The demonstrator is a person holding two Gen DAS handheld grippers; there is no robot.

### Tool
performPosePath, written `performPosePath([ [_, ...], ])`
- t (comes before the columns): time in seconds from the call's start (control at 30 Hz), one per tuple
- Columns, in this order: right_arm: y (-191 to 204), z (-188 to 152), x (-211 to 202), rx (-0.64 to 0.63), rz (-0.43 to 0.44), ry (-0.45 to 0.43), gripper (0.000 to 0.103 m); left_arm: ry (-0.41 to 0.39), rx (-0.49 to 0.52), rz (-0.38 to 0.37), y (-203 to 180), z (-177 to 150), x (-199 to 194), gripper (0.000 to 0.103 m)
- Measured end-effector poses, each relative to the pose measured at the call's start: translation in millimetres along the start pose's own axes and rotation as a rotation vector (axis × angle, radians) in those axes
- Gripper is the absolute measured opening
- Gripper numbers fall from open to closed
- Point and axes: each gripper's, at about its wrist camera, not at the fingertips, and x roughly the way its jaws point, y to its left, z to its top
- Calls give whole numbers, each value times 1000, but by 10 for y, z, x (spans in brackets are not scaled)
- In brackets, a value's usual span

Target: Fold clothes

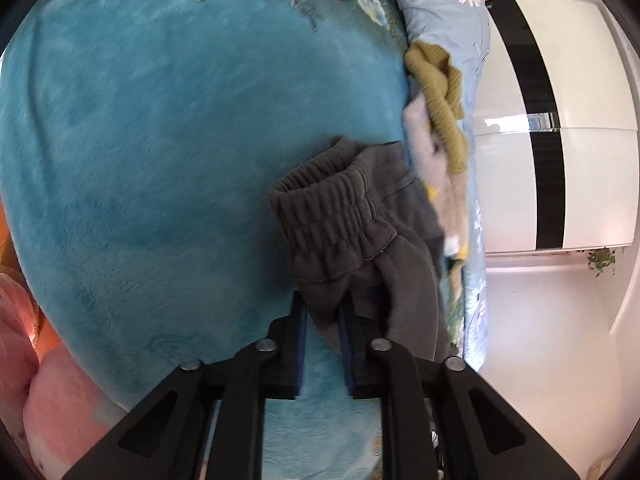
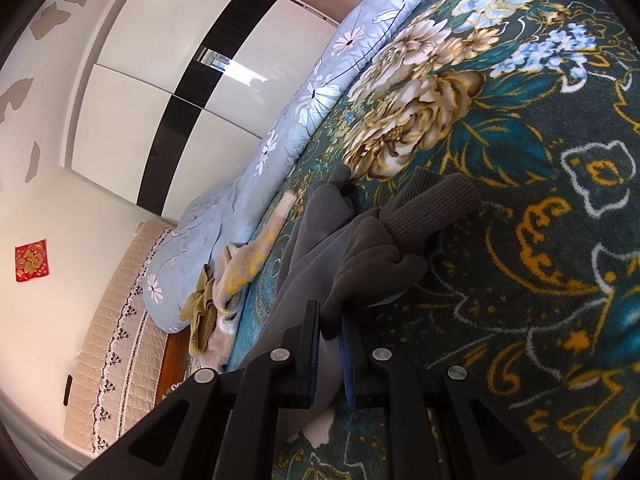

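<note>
Grey garment (image 1: 352, 240): one, pinched by both tools, left (image 1: 322, 312) and right (image 2: 330, 328); teal blanket (image 1: 160, 140) beneath.

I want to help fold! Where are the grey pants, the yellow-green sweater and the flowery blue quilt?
grey pants (image 1: 340, 216): left wrist view, on the ribbed waistband.
yellow-green sweater (image 1: 438, 92): left wrist view, on its bunched knit.
flowery blue quilt (image 2: 280, 136): right wrist view, on its rolled middle.
</note>
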Motion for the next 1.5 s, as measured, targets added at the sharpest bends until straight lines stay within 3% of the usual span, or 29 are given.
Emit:
performPosePath([
  [0.2,2,-1,67,64,-24,3,9,-9,82,37,-210,82,36,7],
  [0.3,86,133,259,135,-17,31,9,-25,137,59,-619,656,125,6],
  [0.33,184,187,279,130,-20,27,9,-42,162,49,-753,801,124,5],
  [0.4,449,290,216,77,9,-4,9,-127,261,-47,-1066,1008,-75,5],
  [0.5,883,369,-153,-114,92,-108,9,-255,435,-142,-1338,905,-461,5],
  [0.53,952,352,-298,-171,91,-135,9,-264,452,-148,-1316,929,-436,5],
  [0.6,880,285,-428,-215,54,-118,9,-262,438,-120,-1032,918,-458,5],
  [0.67,613,201,-360,-172,-50,-51,9,-218,360,-68,-640,885,-321,5],
  [0.8,-10,41,-215,21,-196,55,9,-98,190,-24,6,833,-94,0],
  [0.97,-49,23,-237,0,-239,53,9,-141,194,-72,-104,885,-254,0],
  [1.03,21,16,-226,-29,-258,53,9,-167,207,-105,-237,889,-308,14],
  [1.1,35,4,-212,-41,-271,55,9,-166,219,-137,-428,910,-254,53],
  [1.13,32,-5,-222,-39,-275,59,9,-161,225,-153,-545,928,-206,55],
  [1.23,-15,-37,-229,-22,-281,68,9,-147,255,-157,-842,960,-39,55],
  [1.33,-56,-53,-241,-10,-280,74,9,-150,309,-45,-925,904,74,50],
  [1.37,-65,-58,-246,-8,-280,75,9,-150,319,-5,-924,896,120,29],
  [1.5,-86,-63,-270,-9,-281,79,12,-121,264,59,-675,895,174,21],
])
